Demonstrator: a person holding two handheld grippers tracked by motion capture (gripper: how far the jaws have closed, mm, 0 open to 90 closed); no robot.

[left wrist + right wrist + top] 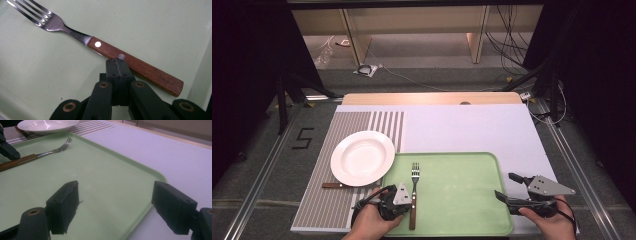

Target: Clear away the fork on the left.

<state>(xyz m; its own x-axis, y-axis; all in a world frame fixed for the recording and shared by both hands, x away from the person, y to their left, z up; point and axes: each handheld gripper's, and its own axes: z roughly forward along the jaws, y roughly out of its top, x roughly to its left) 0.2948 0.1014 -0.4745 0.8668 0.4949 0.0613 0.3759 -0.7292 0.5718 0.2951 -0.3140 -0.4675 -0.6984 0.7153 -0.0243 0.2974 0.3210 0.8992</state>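
A fork (pixel 414 192) with a brown wooden handle lies lengthwise on the left part of a pale green tray (pixel 457 190), tines pointing away from me. My left gripper (pixel 404 200) is shut and empty just left of the handle. In the left gripper view its closed tips (pixel 117 65) sit right against the near side of the fork (pixel 112 51), by the second rivet. My right gripper (pixel 508 186) is open over the tray's right edge. In the right gripper view its jaws (pixel 115 207) stand wide apart above the tray (pixel 100 170), with the fork (pixel 37 156) far off.
A white plate (pixel 362 157) rests on a striped placemat (pixel 337 200) left of the tray. A knife handle (pixel 332 185) sticks out from under the plate's near left rim. A white board (pixel 472 130) covers the table beyond the tray.
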